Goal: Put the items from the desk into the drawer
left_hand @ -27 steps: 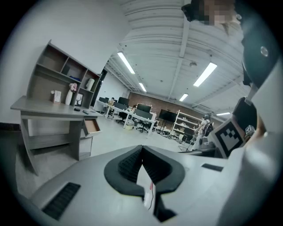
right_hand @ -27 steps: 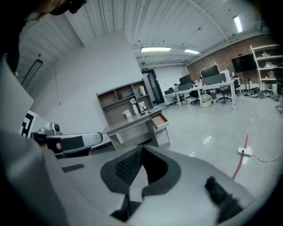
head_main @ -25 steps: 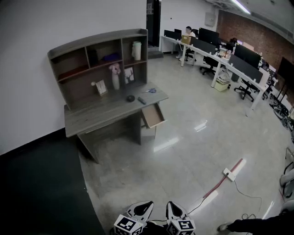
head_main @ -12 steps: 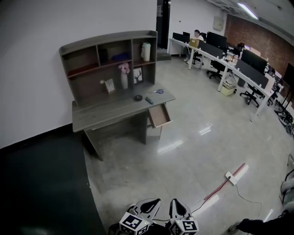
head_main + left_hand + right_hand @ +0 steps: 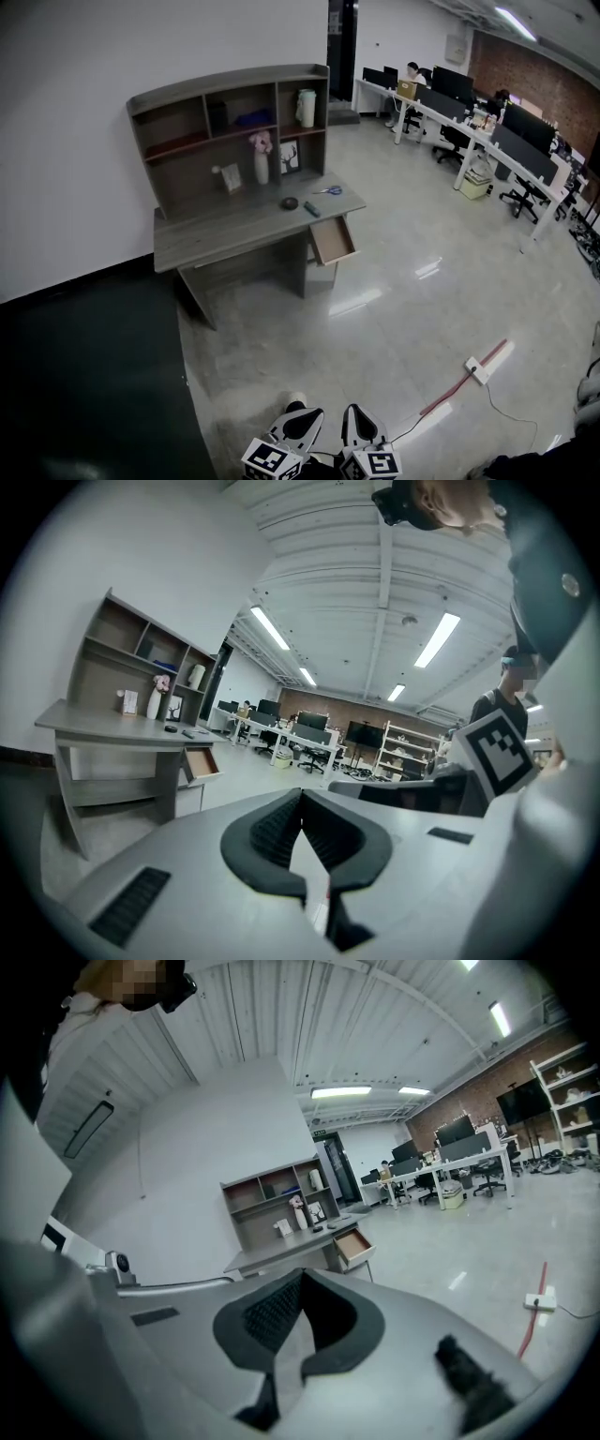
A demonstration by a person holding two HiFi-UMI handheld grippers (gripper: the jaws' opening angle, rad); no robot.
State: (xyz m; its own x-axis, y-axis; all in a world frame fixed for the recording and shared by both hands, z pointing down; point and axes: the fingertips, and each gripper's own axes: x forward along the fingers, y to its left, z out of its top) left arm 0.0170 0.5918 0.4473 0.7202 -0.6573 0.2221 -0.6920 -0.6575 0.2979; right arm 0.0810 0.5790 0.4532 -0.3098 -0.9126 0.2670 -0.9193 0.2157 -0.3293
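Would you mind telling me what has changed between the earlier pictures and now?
Only the view shifted: the desk now sits further right in the head view. Nothing was gripped or released. The left gripper and right gripper stay shut and empty, the drawer stays open, and the scissors stay on the desk.

I'm looking at an open-plan office: long rows of white workstations [image 5: 469, 127] with dark monitors [image 5: 450, 82], swivel chairs [image 5: 514, 197] alongside, a person [image 5: 411, 71] seated at one, strip lights [image 5: 441, 639] overhead, a brick wall [image 5: 548, 89], a glossy floor [image 5: 403, 309], and a hutch desk [image 5: 234, 234]
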